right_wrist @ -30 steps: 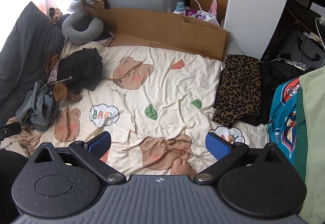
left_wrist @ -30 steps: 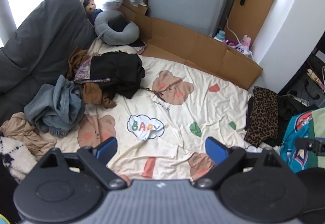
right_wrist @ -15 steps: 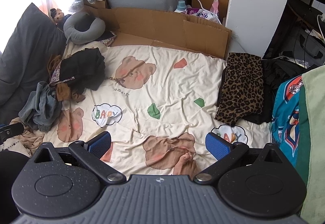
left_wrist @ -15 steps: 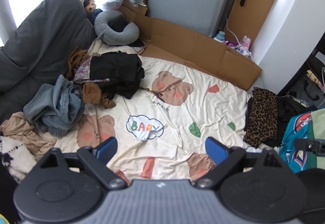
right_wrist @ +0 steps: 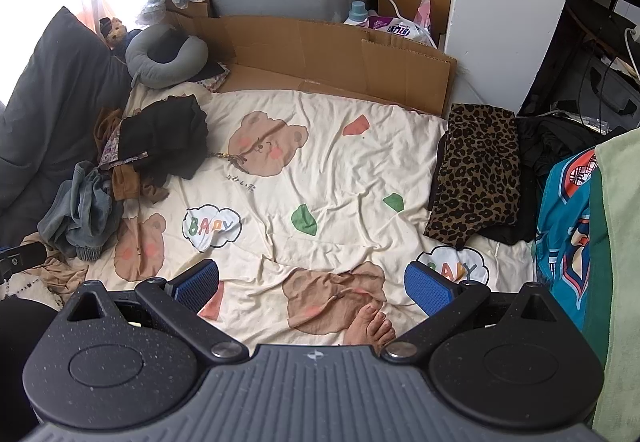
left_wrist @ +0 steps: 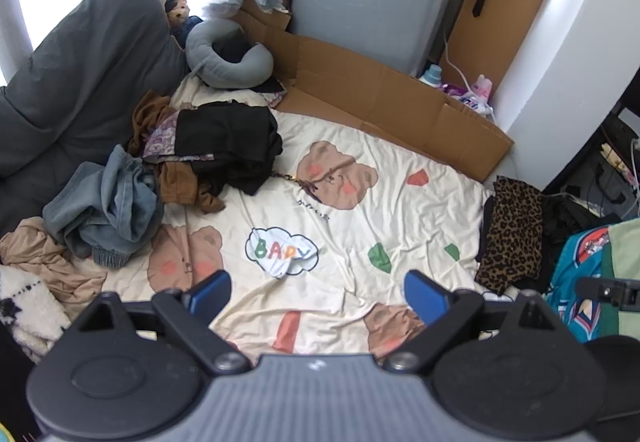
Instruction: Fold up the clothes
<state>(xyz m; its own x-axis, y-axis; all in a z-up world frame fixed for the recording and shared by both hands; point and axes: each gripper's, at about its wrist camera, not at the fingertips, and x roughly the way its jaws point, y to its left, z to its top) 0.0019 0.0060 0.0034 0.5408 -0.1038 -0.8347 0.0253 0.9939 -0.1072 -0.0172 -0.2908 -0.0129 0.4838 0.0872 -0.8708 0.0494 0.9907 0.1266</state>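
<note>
clothes lie in two groups at opposite edges of the bear-print sheet [right_wrist: 320, 169]. unfolded heap on the left: black garment [left_wrist: 228, 145] on top, brown piece [left_wrist: 180, 187] under it, grey-blue jeans [left_wrist: 108, 205] bunched nearer, tan fabric [left_wrist: 44, 258] at the near corner. across the sheet, the leopard-print garment [right_wrist: 476, 169] lies flat and squared on dark pieces, which reads as the finished stack. the split likely keeps the middle of the sheet free as the folding area.

left gripper [left_wrist: 318, 292] hangs above the sheet's near edge, jaws spread wide, nothing between the blue pads. right gripper [right_wrist: 312, 282] likewise, jaws wide apart and empty, its view centred over the sheet. both sit well short of any garment; judged as the pause before the next pick, the heap being the likely source.

around: grey pillow [left_wrist: 68, 81] against the heap's far side, neck pillow [left_wrist: 228, 57] beyond it, flattened cardboard [right_wrist: 332, 53] along the sheet's far edge, detergent bottles [right_wrist: 384, 19] behind that, teal printed fabric [right_wrist: 568, 226] and a green cloth [right_wrist: 616, 262] at the right. a bare foot [right_wrist: 370, 328] rests on the sheet just ahead of the right gripper.

in the way: garments in the heap overlap, so lifting one may drag its neighbours. a small chain-like item [right_wrist: 230, 157] lies beside the black garment; cannot tell whether it is attached.
</note>
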